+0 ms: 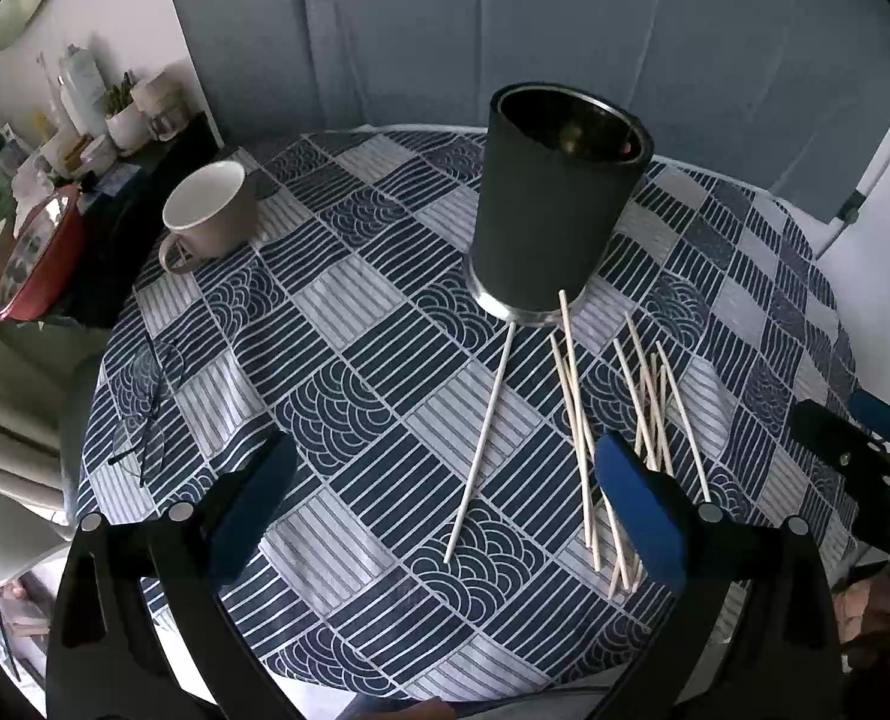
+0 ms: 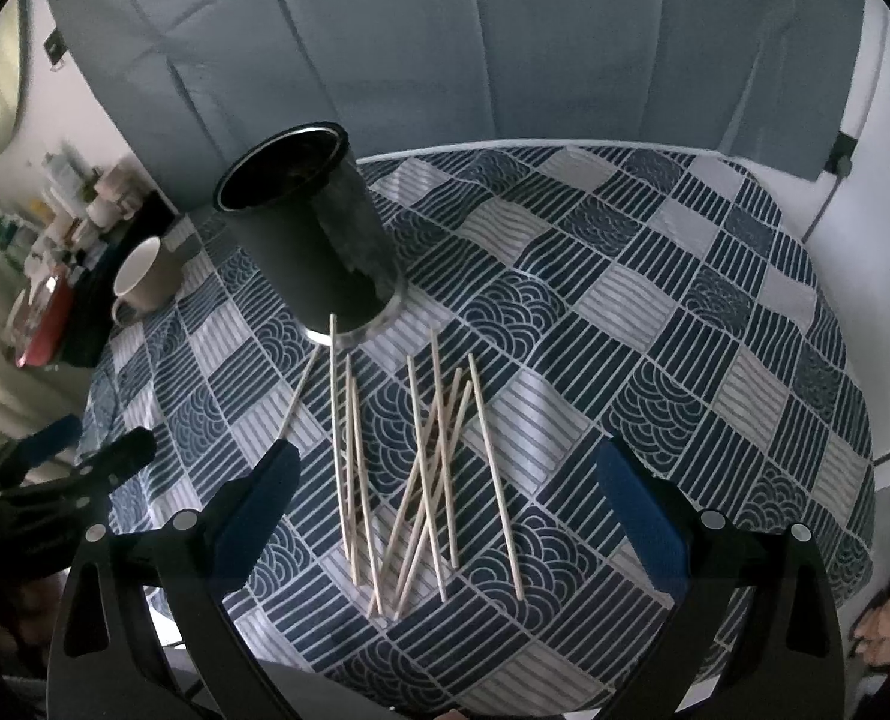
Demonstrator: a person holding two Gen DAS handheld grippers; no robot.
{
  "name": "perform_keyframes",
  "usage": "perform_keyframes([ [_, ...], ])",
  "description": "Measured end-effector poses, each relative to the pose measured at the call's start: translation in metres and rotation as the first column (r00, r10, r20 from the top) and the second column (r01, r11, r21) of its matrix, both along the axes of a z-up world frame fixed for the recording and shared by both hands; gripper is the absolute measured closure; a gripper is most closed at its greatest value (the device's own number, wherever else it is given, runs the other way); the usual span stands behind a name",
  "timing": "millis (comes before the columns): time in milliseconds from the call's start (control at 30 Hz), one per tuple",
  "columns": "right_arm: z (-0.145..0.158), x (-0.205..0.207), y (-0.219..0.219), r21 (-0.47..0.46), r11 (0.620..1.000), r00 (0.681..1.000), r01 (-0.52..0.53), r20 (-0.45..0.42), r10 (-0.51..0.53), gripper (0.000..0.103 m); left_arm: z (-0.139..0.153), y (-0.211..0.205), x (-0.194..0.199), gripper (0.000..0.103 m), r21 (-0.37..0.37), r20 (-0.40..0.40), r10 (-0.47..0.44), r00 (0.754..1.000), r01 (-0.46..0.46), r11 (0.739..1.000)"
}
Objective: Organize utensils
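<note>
Right wrist view is showing the right gripper (image 2: 445, 516) hovering at the bottom of the frame, fingers spread wide and holding nothing, likely readying a pick. Wooden sticks (image 2: 421, 474) are lying loosely crossed on the patterned tablecloth (image 2: 715, 330), framed between those fingers at lower centre. Beyond them, centre left, a dark cylindrical holder (image 2: 313, 234) is standing upright, probably their destination. Left gripper (image 1: 445, 510) is likewise waiting spread and empty, one separate stick (image 1: 481, 444) lying between its fingers.
</note>
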State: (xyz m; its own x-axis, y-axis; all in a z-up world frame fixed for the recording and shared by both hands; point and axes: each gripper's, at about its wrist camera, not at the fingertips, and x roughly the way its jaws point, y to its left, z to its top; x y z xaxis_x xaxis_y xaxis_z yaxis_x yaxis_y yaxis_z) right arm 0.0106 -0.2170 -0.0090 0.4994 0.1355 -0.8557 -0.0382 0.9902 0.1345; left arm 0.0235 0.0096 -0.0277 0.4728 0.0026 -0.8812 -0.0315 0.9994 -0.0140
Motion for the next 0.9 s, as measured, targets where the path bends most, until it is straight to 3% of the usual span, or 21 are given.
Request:
perform_keyframes([
  [333,-0.017,0.01,-0.015,0.022,0.999,0.997,0.032,-0.075,-0.031,0.008,-0.02,0.004,0.012,0.006,0.038,-0.089,-0.011,0.996,0.014,0.999],
  [533,-0.038,0.016,-0.021,-0.013,0.999,0.99,0.039,-0.136,-0.041,0.008,-0.041,0.0,0.017,0.006,0.057,-0.153,-0.031,0.988,0.04,0.998],
  [900,-0.087,0.021,-0.028,-0.09,0.995,0.966,0.036,-0.251,-0.057,0.008,-0.081,0.001,0.023,0.006,0.026,-0.283,-0.027,0.959,0.036,0.999],
])
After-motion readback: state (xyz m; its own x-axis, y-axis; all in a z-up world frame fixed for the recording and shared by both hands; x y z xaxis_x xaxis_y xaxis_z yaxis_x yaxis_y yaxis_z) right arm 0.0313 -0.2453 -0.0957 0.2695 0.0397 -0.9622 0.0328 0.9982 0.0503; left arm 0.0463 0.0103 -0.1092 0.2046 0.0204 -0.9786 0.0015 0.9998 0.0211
